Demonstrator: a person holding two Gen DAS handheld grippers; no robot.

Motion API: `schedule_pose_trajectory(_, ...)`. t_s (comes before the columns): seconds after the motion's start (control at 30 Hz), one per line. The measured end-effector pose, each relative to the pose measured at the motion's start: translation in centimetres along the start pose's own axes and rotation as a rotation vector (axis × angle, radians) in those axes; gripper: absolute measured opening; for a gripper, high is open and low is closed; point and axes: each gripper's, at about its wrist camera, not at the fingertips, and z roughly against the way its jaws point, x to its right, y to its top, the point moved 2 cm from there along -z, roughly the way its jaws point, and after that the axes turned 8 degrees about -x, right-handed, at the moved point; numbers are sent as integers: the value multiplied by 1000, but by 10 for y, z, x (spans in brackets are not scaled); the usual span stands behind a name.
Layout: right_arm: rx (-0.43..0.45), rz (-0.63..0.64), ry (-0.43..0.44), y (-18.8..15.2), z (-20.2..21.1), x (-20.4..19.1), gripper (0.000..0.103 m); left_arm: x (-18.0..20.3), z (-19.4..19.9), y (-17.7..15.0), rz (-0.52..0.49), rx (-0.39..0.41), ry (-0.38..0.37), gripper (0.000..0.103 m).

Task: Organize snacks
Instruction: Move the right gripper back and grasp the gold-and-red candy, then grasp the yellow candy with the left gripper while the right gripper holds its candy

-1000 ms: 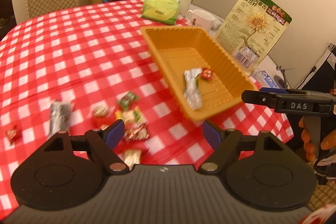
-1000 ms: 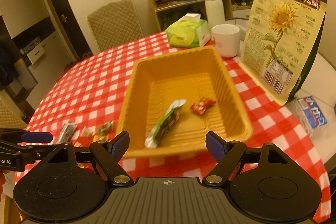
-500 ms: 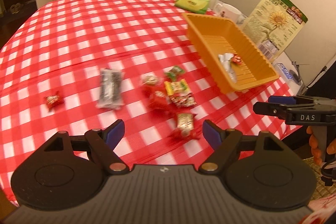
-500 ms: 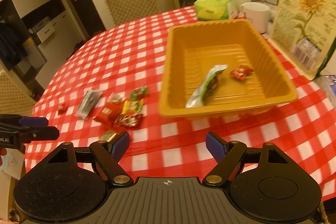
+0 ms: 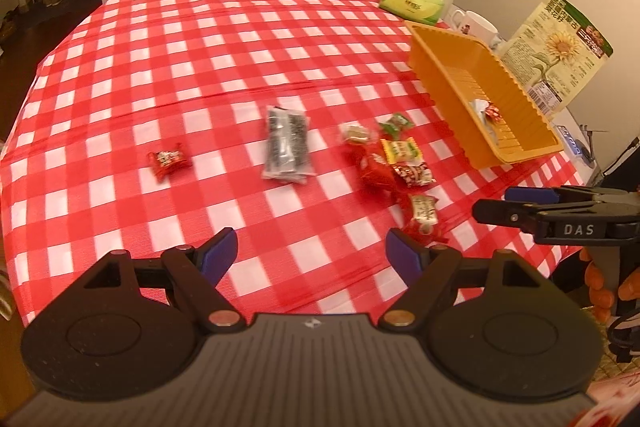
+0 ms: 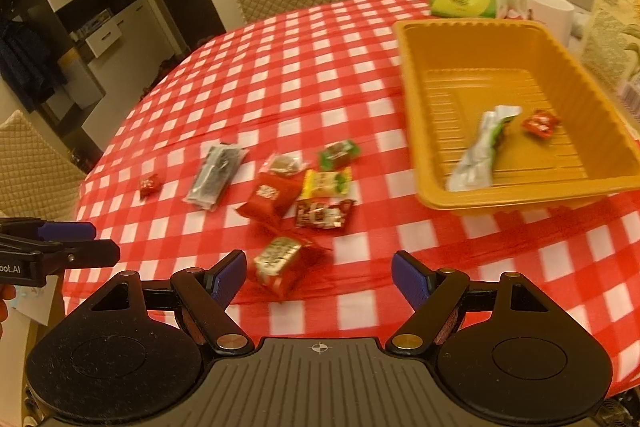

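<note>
Presently: both tools, left and right, gaping empty above red-checked bench; crinkly wrapped snacks clustered beside ribbed orange plastic tray. Likely hazard: two overlapping wrappers pinched together, or slippery foil escaping the pads.

The left gripper hangs over the near edge of the red-checked tablecloth, jaws wide apart with nothing between them. Straight ahead lies a dark foil packet; a small red candy sits ahead to its left. Ahead to the right is a cluster of wrapped snacks, and beyond it an orange tray holding two pieces. The right gripper points in from the right.
</note>
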Motion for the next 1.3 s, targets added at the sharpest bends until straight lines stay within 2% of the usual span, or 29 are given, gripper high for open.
schedule_pose_trajectory(0.33,-42,2,-60,8,-40,-28,78,-28,-1,-4,17,-9,0,79)
schedule_pose_trajectory(0.37,-48,-2,-71,9,-44,-29,76,-30,-2,-4,17,-11,-1,79)
schedule_pose_trajectory(0.43,-58,-1,-79,10,-51,-32,66,-32,-3,-4,15,-15,-4,79)
schedule_pose_trajectory(0.73,-93,-33,-133,12,-73,-32,51,-39,-10,0,-11,-29,-24,79)
schedule_pose_trajectory(0.87,-99,-40,-135,9,-75,-30,42,-37,-15,4,-28,-34,-37,79)
schedule_pose_trajectory(0.9,-99,-40,-136,8,-74,-29,35,-36,-16,5,-33,-35,-40,79)
schedule_pose_trajectory(1.03,-94,-46,-132,5,-68,-26,27,-31,-21,9,-57,-38,-50,79)
schedule_pose_trajectory(1.3,-43,-102,-116,1,-35,-10,26,-6,-35,24,-139,-33,-76,78)
